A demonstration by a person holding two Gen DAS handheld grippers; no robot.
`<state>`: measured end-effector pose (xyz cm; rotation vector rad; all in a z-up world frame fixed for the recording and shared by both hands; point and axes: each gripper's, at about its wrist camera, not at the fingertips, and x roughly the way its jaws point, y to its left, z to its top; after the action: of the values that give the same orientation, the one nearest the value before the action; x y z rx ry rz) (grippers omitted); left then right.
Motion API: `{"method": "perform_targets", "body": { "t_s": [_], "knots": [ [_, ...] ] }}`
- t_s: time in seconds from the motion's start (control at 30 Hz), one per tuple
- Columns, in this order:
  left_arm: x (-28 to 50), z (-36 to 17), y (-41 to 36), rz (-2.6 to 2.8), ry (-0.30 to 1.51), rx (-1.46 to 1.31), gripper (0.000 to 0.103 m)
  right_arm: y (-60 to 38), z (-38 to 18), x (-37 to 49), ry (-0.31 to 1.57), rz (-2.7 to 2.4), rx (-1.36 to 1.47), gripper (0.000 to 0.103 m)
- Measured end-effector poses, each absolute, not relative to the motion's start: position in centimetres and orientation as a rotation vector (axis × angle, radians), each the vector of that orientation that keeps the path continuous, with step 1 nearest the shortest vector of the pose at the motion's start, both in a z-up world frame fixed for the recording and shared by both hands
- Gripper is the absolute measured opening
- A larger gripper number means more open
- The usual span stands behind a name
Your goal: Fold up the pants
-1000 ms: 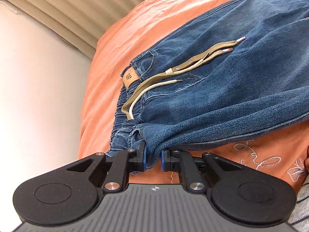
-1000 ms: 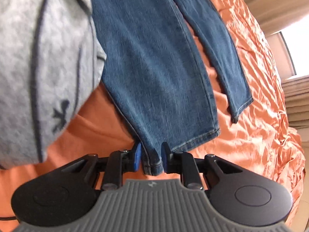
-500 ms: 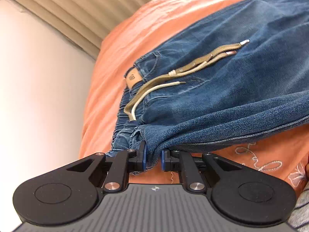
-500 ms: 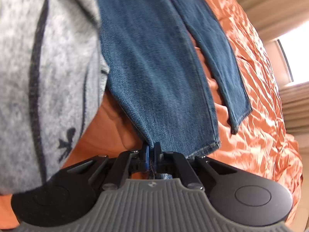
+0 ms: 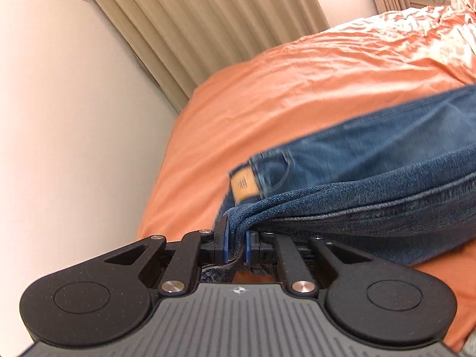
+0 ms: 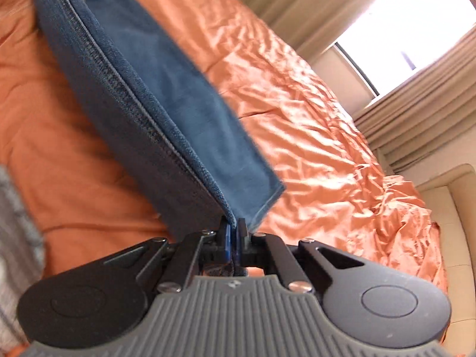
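Observation:
Blue denim pants lie on an orange bedspread. My left gripper is shut on the waistband corner of the pants and holds it lifted; a tan leather patch shows just beyond it. My right gripper is shut on the hem end of a pant leg, which is raised off the bedspread and stretches away to the upper left. The drawstring is hidden.
Beige curtains and a pale wall stand left of the bed. A bright window and a cream upholstered seat are at the right. A grey garment lies at the bed's left edge.
Both grippers have lifted the near edge of the pants and swung it upward. The right gripper closed on the hem. The drawstring is now covered from view.

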<state>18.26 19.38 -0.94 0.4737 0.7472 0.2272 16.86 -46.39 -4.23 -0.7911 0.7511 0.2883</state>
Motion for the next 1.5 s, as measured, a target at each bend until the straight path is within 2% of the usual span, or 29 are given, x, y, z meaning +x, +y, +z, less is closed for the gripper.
{"method": "perform_targets", "body": {
  "t_s": [0.1,0.27,0.6,0.83,0.9,0.93,0.97,1.0,1.07,1.1,1.27,1.5],
  "knots": [
    [22.7,0.3,19.3,0.228,0.756,0.455,0.011,-46.5,-3.5,21.8,0.753,0.252,-0.773,0.0],
    [30.5,-0.5,18.6,0.215,0.782,0.473,0.011,-46.2,-5.7,30.8,0.801,0.199,-0.781,0.0],
    [42.1,-11.7,18.2,0.2,0.982,0.472,0.012,-44.1,-18.1,43.7,1.016,0.191,-0.823,0.0],
    [43.2,-15.4,18.6,0.186,1.02,0.503,0.016,-44.7,-20.9,45.2,1.032,0.207,-0.767,0.0],
    [42.8,-15.4,18.7,0.176,0.998,0.527,0.023,-44.7,-20.7,44.6,1.008,0.204,-0.783,0.004],
    [42.3,-15.1,18.9,0.166,0.982,0.535,0.025,-44.7,-20.6,44.3,0.994,0.194,-0.799,0.011],
    [41.8,-14.8,19.1,0.164,0.963,0.548,0.037,-44.6,-20.4,43.9,0.98,0.194,-0.808,0.015],
    [41.3,-14.3,19.3,0.168,0.944,0.561,0.06,-44.6,-19.9,43.5,0.969,0.204,-0.809,0.018],
    [40.7,-13.0,19.7,0.146,0.917,0.545,0.08,-44.2,-19.0,43.1,0.944,0.205,-0.818,0.023],
    [40.3,-12.3,19.9,0.132,0.906,0.532,0.081,-44.0,-18.4,42.7,0.927,0.204,-0.822,0.027],
    [38.4,-9.3,18.9,0.036,0.88,0.568,0.081,-41.4,-15.8,41.6,0.869,0.276,-0.768,0.027],
    [37.2,-10.2,13.1,-0.216,0.851,0.752,0.081,-34.8,-15.1,40.5,0.837,0.488,-0.745,0.034]
  ]
}}
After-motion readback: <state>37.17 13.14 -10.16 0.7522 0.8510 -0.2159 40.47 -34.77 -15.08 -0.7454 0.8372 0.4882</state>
